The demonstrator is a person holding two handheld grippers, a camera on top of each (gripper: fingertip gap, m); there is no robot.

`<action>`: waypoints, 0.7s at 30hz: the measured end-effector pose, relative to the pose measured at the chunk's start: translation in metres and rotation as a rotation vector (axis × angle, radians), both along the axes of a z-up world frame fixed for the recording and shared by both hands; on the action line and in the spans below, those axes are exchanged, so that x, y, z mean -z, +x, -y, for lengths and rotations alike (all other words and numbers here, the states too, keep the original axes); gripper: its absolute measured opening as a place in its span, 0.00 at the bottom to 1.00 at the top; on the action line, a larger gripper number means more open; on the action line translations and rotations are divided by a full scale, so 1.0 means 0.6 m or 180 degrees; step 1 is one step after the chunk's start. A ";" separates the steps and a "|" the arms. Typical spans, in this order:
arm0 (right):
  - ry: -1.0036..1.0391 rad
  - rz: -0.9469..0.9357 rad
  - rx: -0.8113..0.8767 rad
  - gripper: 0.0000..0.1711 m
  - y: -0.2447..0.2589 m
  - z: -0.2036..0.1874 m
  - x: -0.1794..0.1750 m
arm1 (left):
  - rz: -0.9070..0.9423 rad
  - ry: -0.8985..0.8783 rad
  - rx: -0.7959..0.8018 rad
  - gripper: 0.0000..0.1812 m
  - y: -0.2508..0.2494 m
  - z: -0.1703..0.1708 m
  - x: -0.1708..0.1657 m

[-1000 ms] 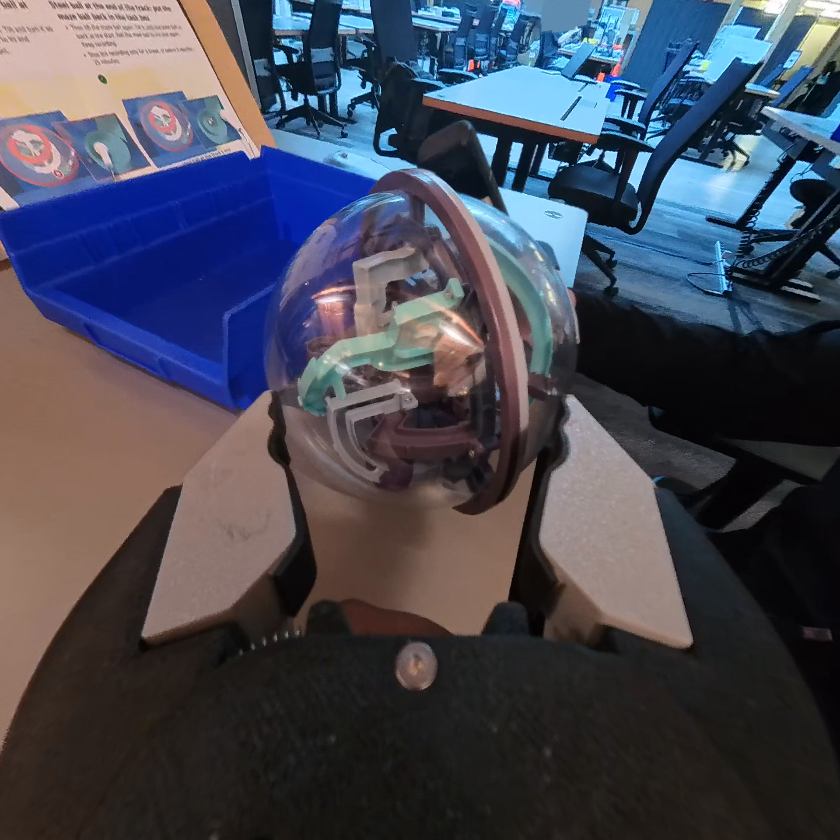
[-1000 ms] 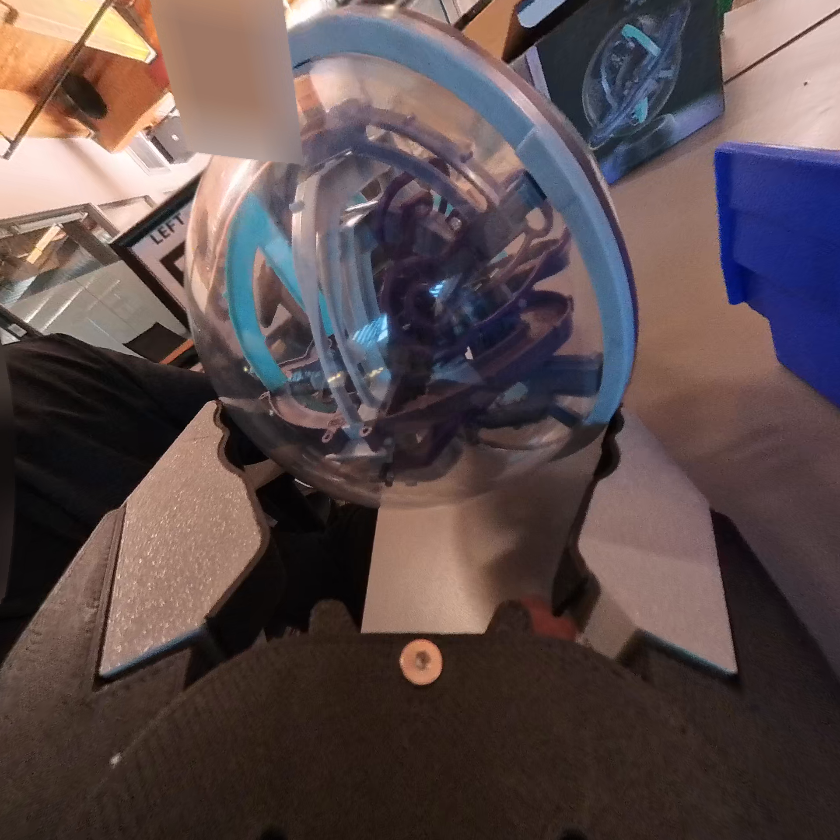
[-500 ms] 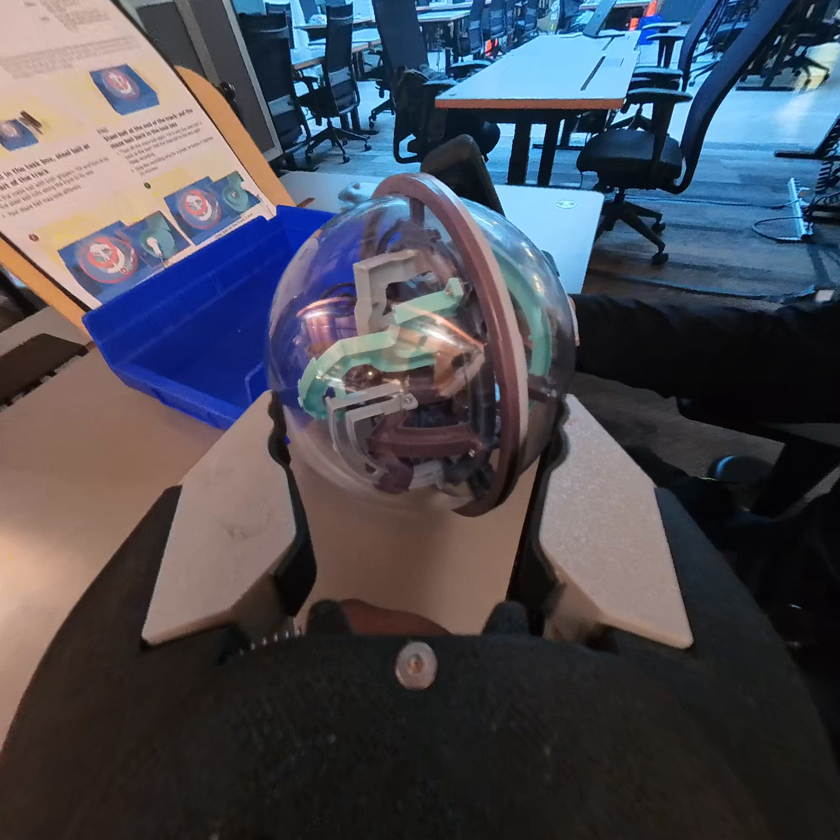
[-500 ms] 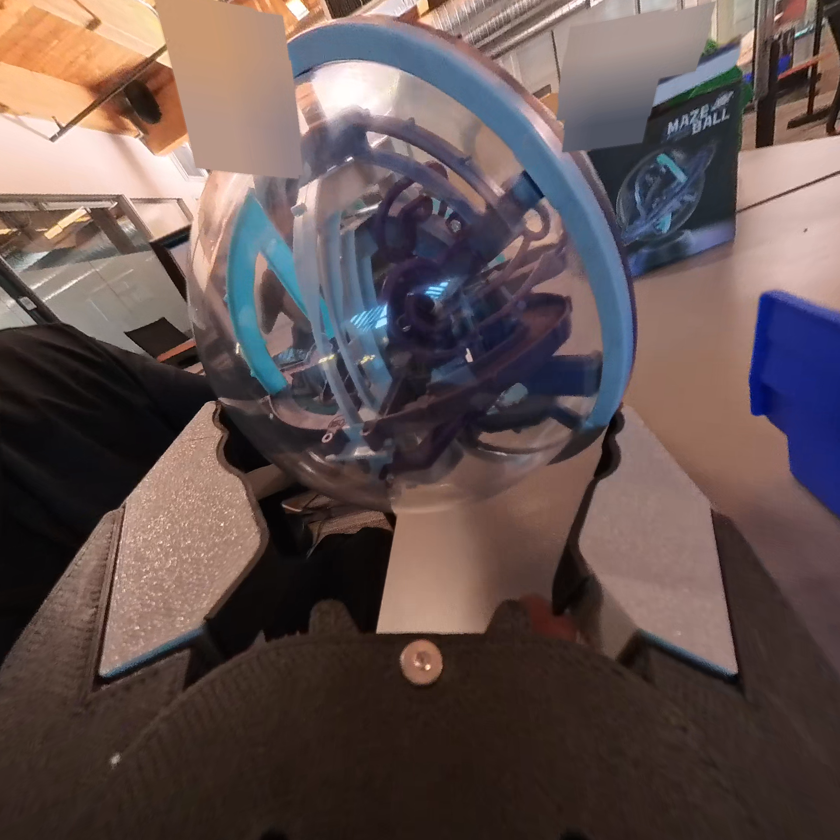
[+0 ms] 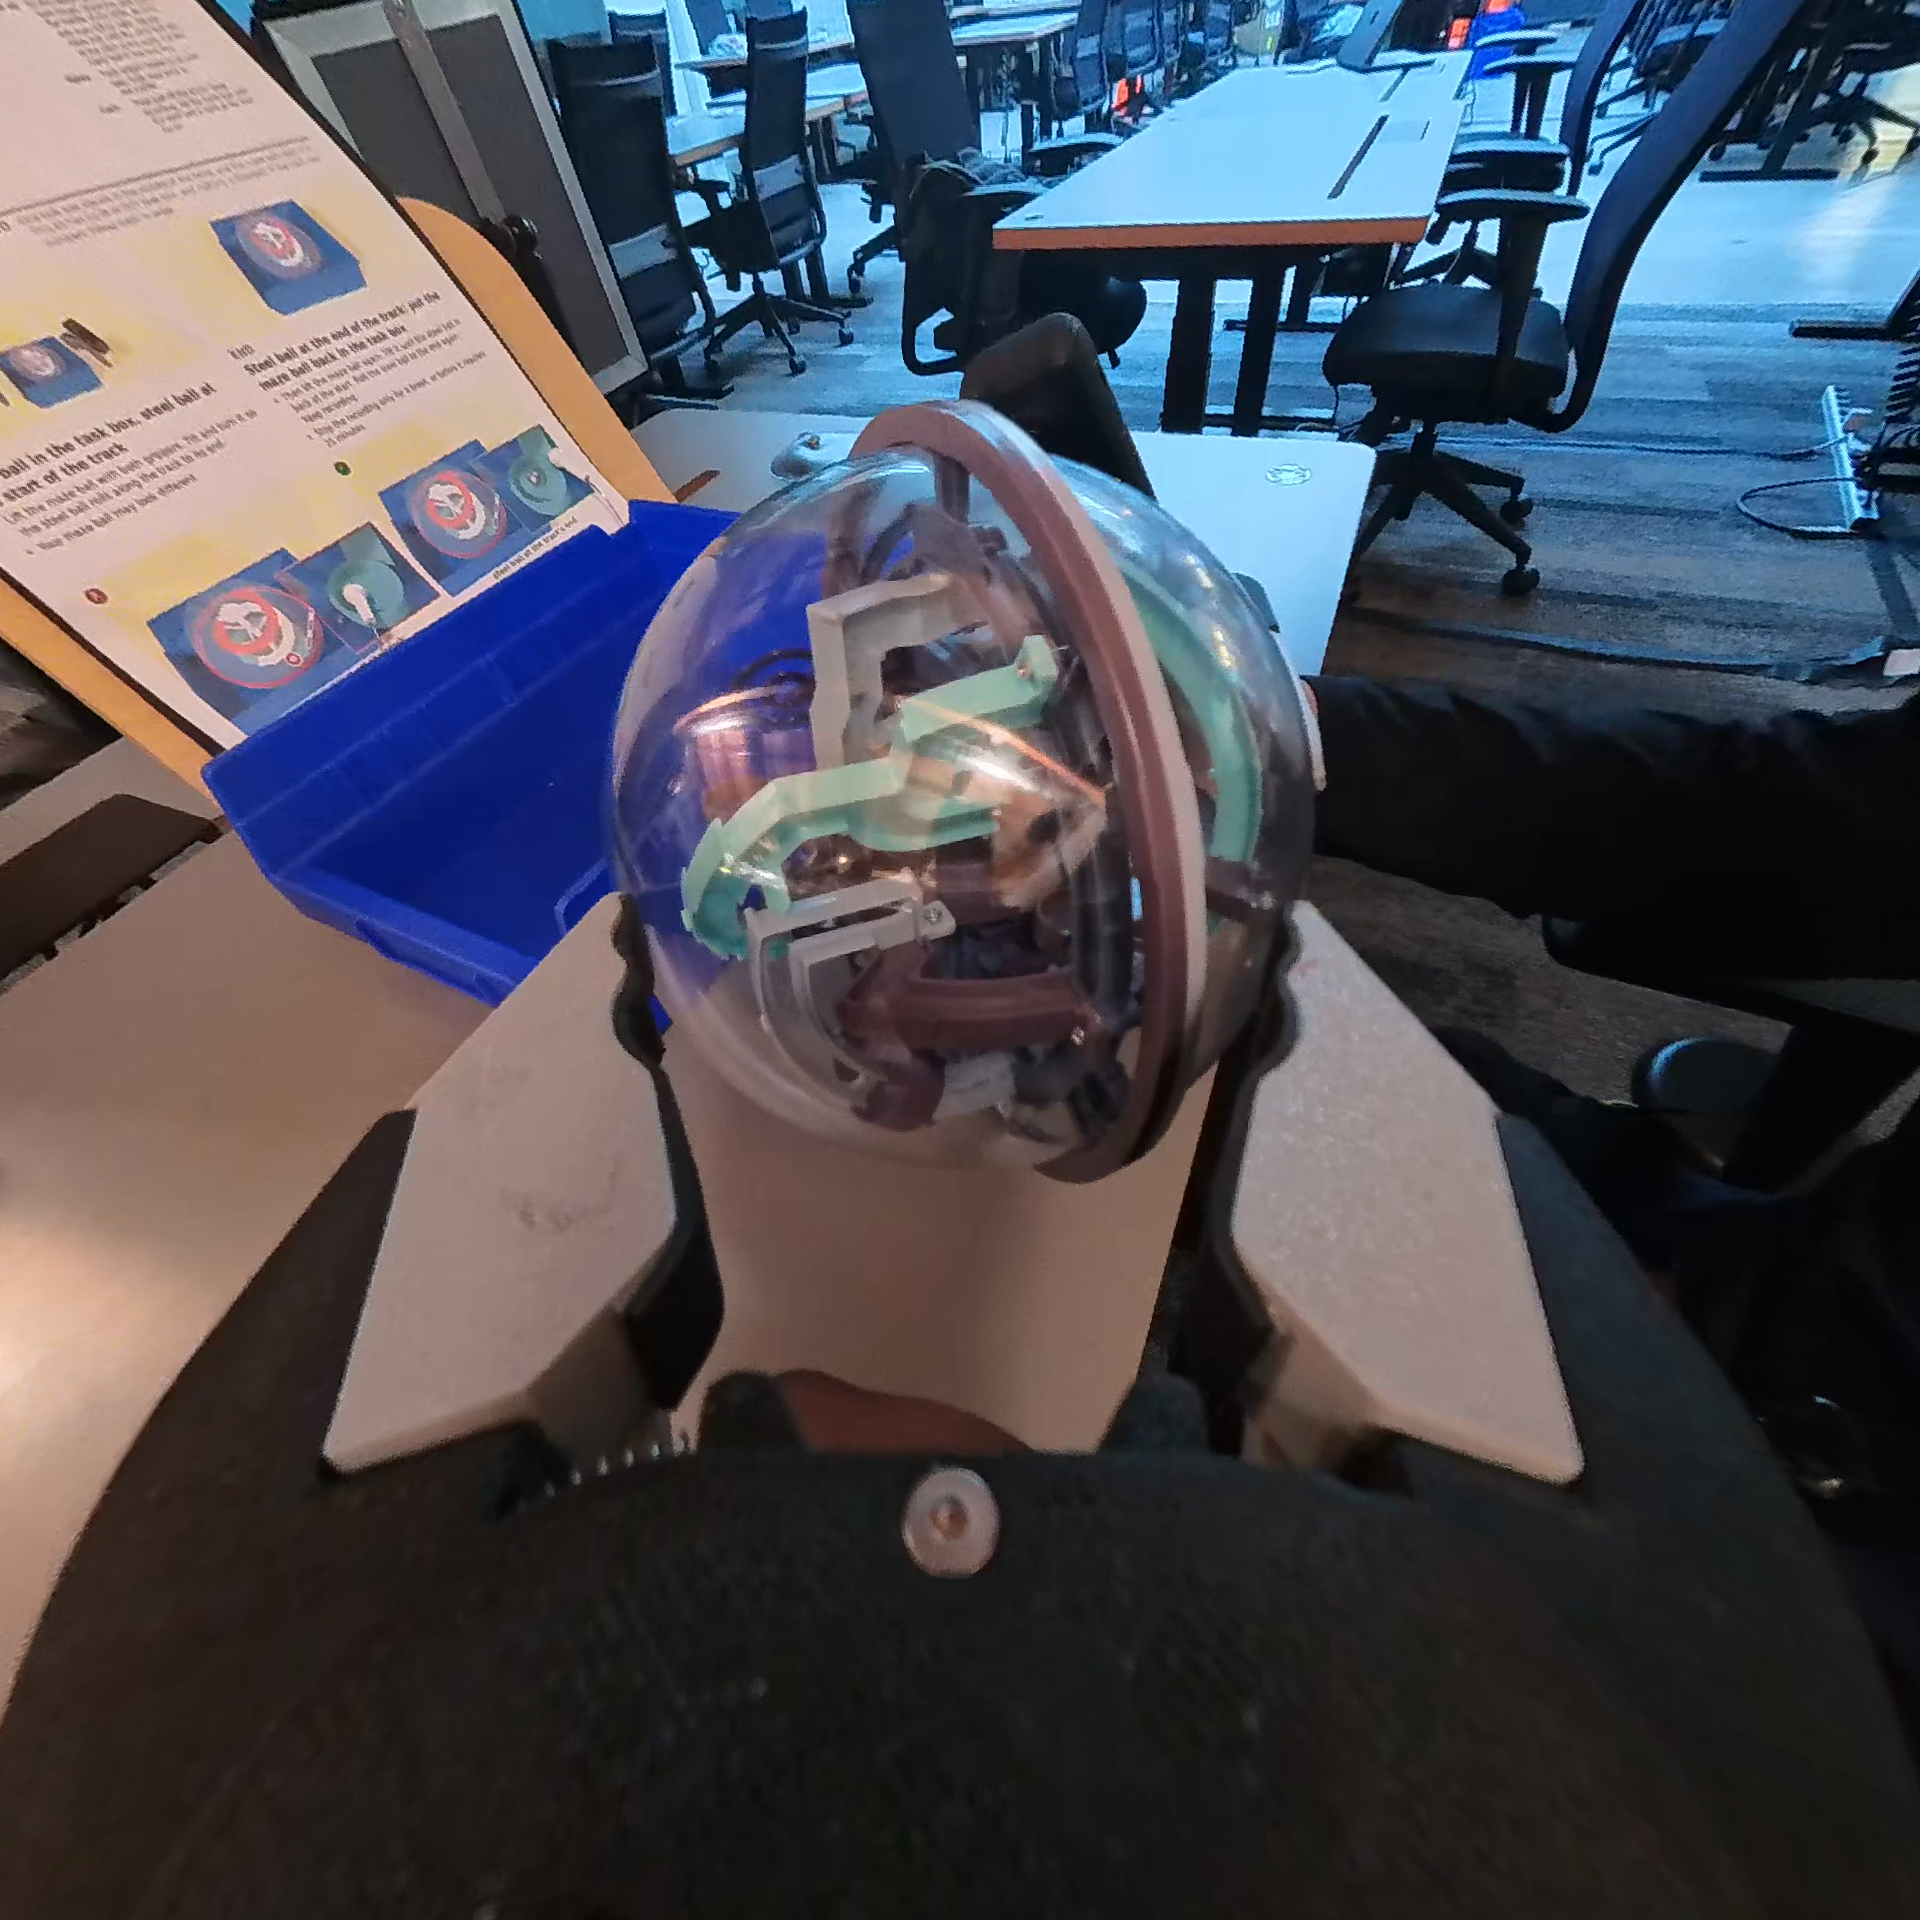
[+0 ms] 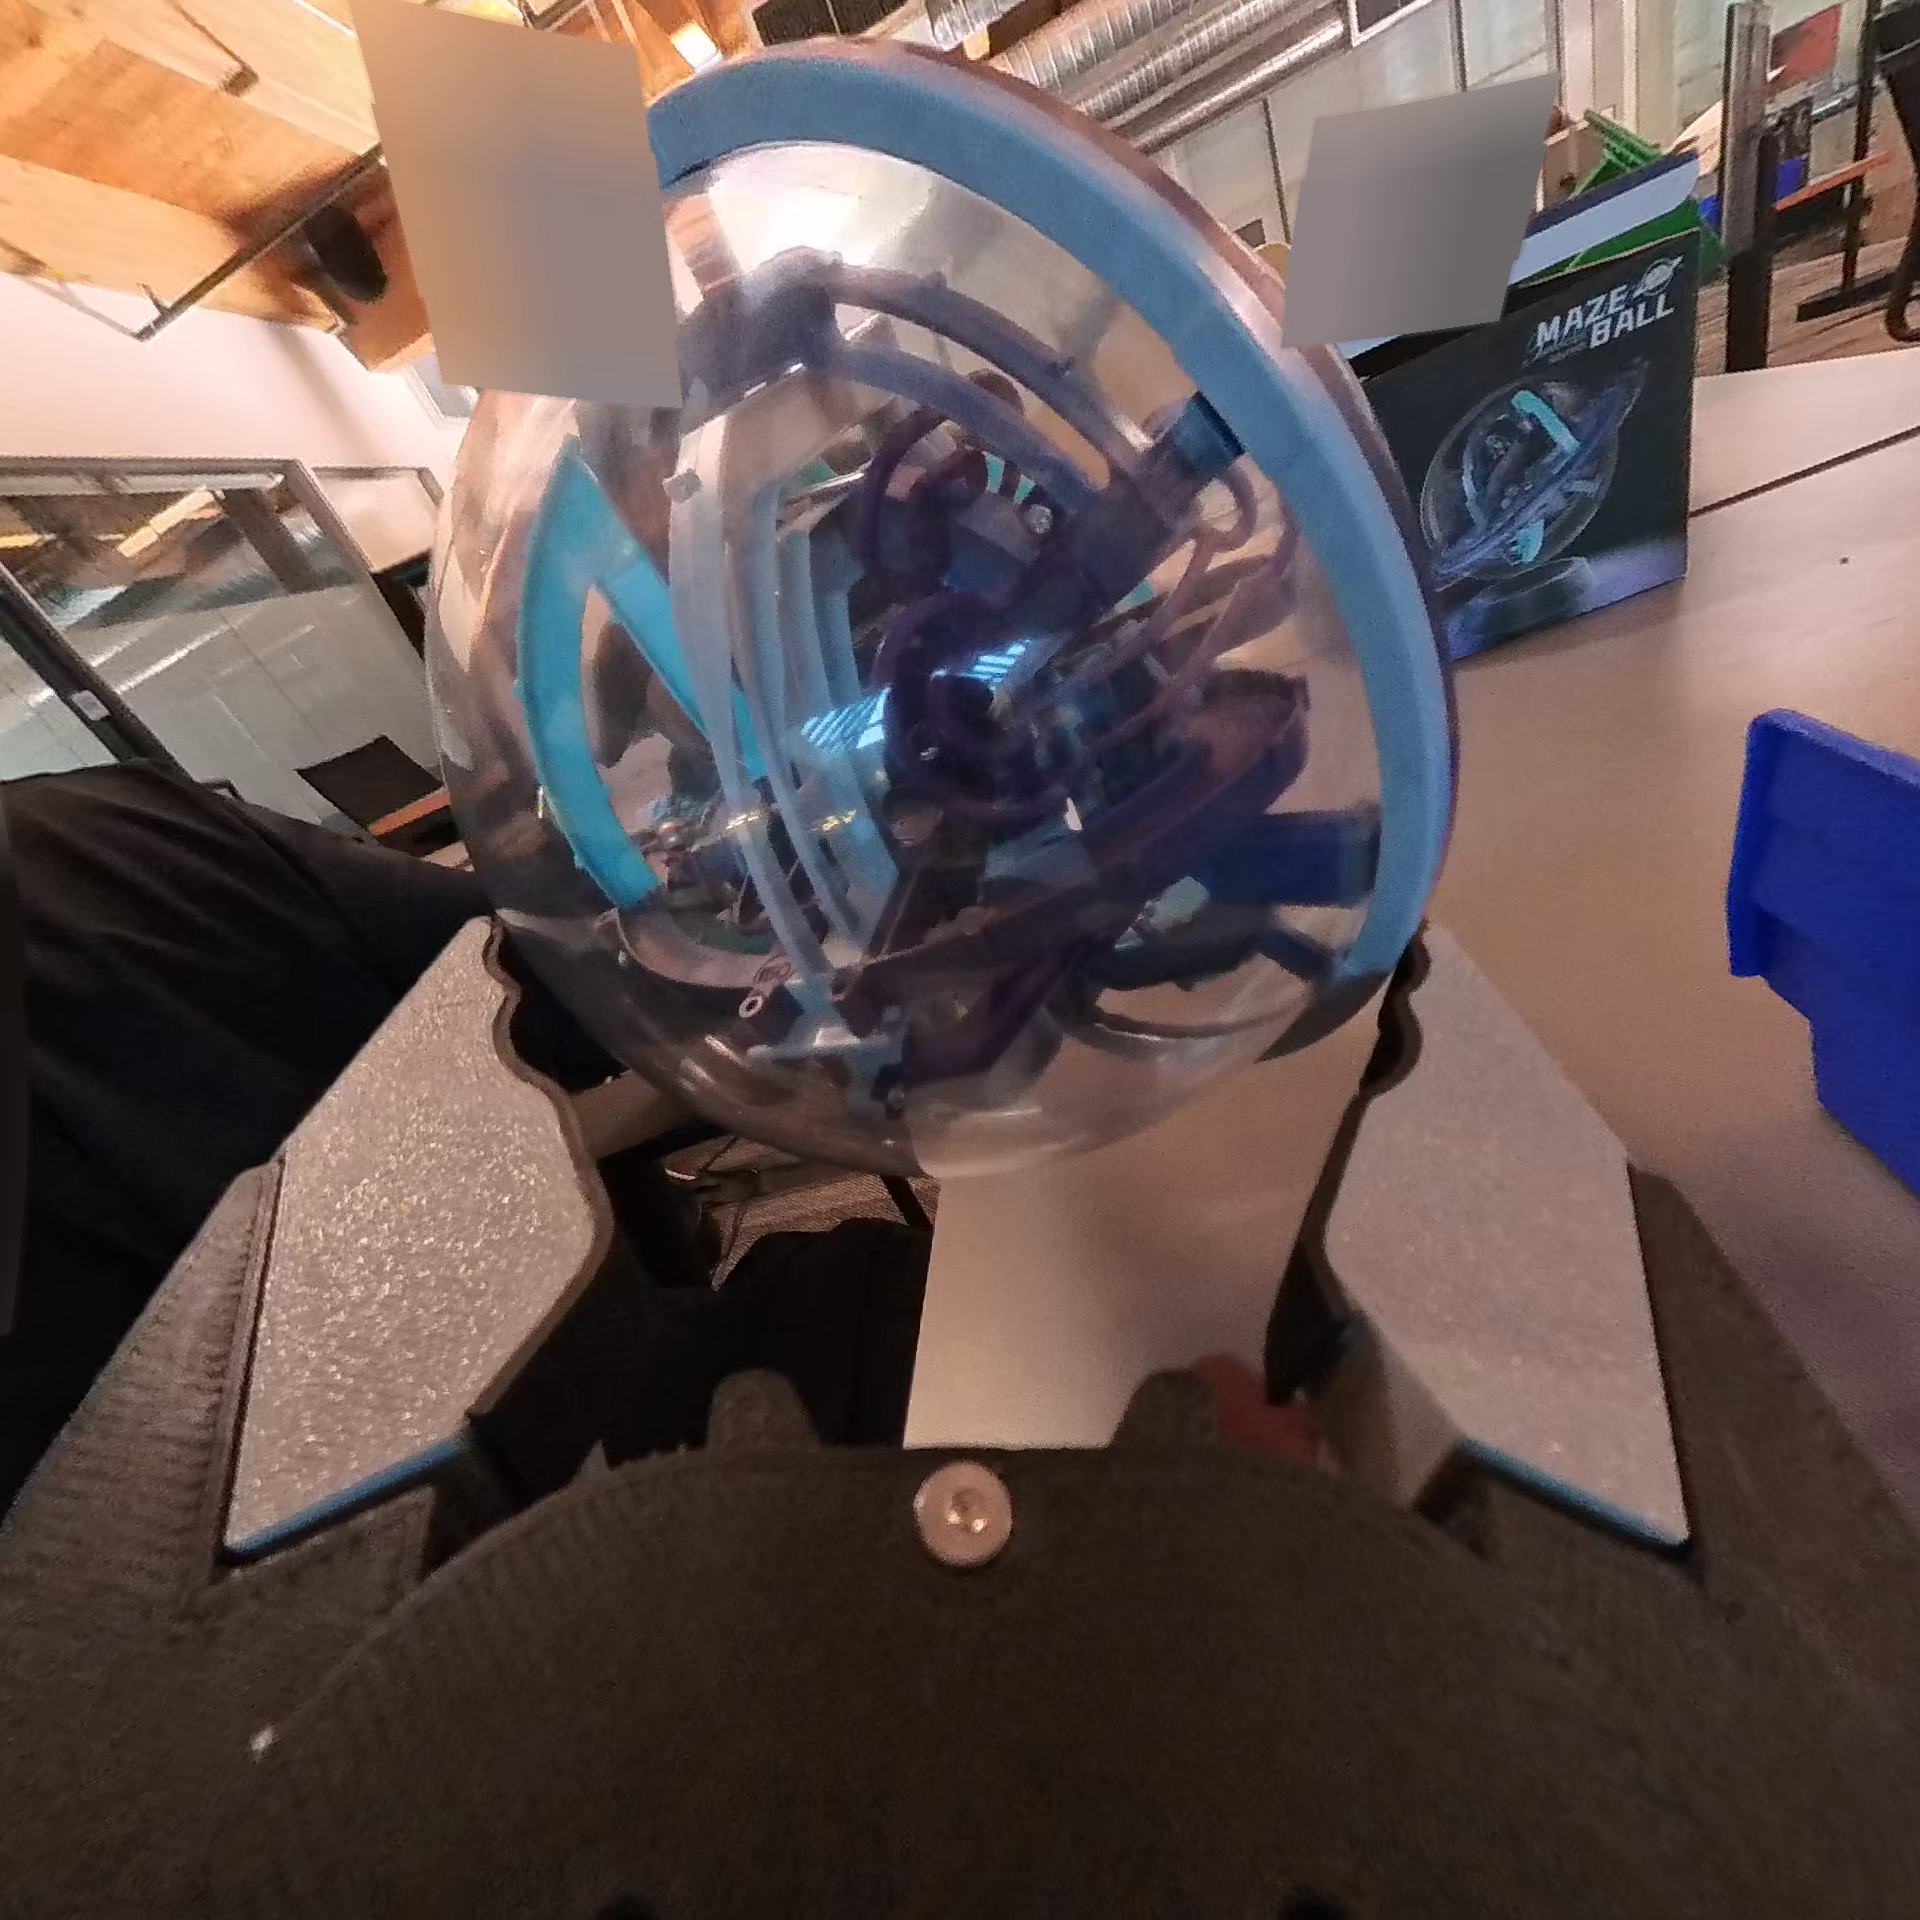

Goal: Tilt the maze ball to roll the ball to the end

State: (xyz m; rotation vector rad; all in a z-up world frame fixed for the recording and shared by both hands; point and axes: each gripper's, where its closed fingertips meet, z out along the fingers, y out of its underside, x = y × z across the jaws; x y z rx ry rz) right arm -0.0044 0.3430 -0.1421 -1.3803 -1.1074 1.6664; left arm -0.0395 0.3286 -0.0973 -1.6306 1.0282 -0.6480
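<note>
The maze ball (image 5: 956, 790) was up in the air, above the table (image 5: 156, 1091) and near the blue bin (image 5: 436, 790). The left gripper (image 5: 951, 997) and the right gripper (image 6: 951, 997) both squeezed it, one from each side. It looked hard, smooth, light and slippery, so holding it low on its round sides seemed best

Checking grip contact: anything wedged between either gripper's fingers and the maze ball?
Nothing visible. The left gripper and right gripper each clamp the maze ball directly, fingers on the clear shell, held above the table.
</note>
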 end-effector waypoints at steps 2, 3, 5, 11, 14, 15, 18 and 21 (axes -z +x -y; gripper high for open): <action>0.0001 -0.0008 0.0023 0.90 0.002 -0.003 -0.002 | 0.0041 0.0013 0.0002 0.63 0.001 -0.002 -0.001; 0.0026 -0.0009 0.0045 0.90 0.003 -0.005 -0.003 | 0.0053 0.0043 0.0005 0.63 0.002 -0.003 0.000; 0.0111 0.0013 0.0108 0.90 0.006 -0.009 -0.005 | 0.0081 0.0124 0.0016 0.63 0.003 -0.004 0.003; 0.0194 0.0009 0.0100 0.90 0.012 -0.010 -0.003 | 0.0063 0.0200 -0.0014 0.63 0.008 -0.002 0.008; 0.0151 -0.0014 -0.0010 0.90 0.010 -0.004 0.002 | 0.0052 0.0250 -0.0010 0.63 0.011 0.003 0.001; 0.0146 0.0009 -0.0044 0.90 0.010 -0.002 0.005 | 0.0049 0.0258 -0.0004 0.63 0.011 0.003 0.001; 0.0167 0.0205 -0.0118 0.90 0.009 0.001 0.027 | 0.0009 0.0238 0.0027 0.63 0.011 0.003 0.017; 0.0195 0.0543 -0.0174 0.91 0.009 0.005 0.064 | -0.0047 0.0159 0.0086 0.63 0.007 0.002 0.049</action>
